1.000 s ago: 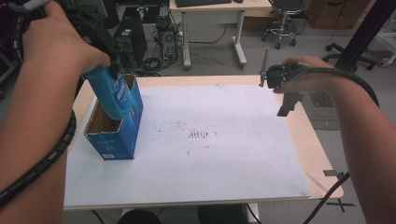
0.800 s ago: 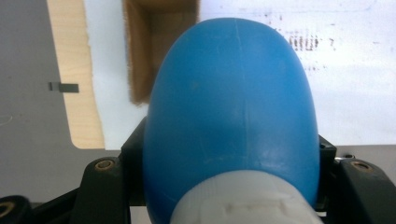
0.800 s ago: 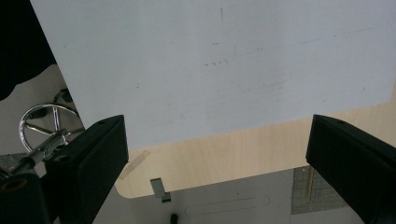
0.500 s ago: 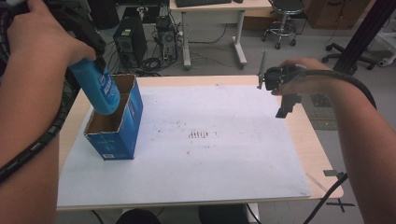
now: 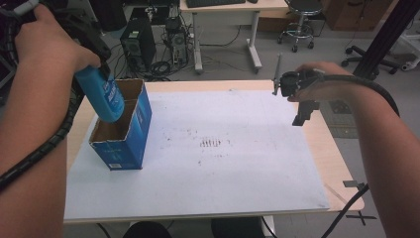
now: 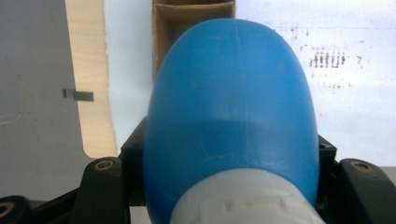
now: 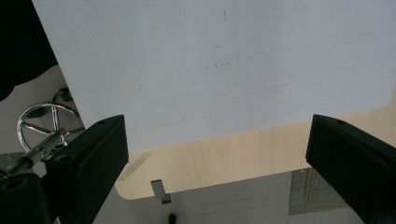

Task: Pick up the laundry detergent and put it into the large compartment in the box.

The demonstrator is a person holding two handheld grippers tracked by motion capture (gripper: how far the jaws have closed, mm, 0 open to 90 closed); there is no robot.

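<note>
A blue plastic bottle [image 5: 102,95] with a white cap [image 6: 243,203] is held base-down and tilted. My left gripper [image 5: 95,74] is shut on it near the cap. The bottle's base hangs at the mouth of an open blue cardboard box [image 5: 130,134], which stands on the left of the white sheet [image 5: 218,148]. In the left gripper view the bottle [image 6: 231,102] hides most of the box [image 6: 194,23], with my left gripper [image 6: 231,154] clamped on its sides. My right gripper [image 5: 292,96] hovers open over the table's right side; in its own view my right gripper [image 7: 215,154] is wide open, nothing between its jaws.
The white sheet covers most of the wooden table [image 5: 337,163], with faint dark marks [image 5: 213,144] at its middle. Behind the table are a desk, computer towers [image 5: 136,42], cables and office chairs [image 5: 297,20]. A chair base [image 7: 44,123] shows below the table edge [image 7: 233,163].
My left gripper has carried the bottle a little to the left over the box's mouth. The right gripper has stayed nearly still, open.
</note>
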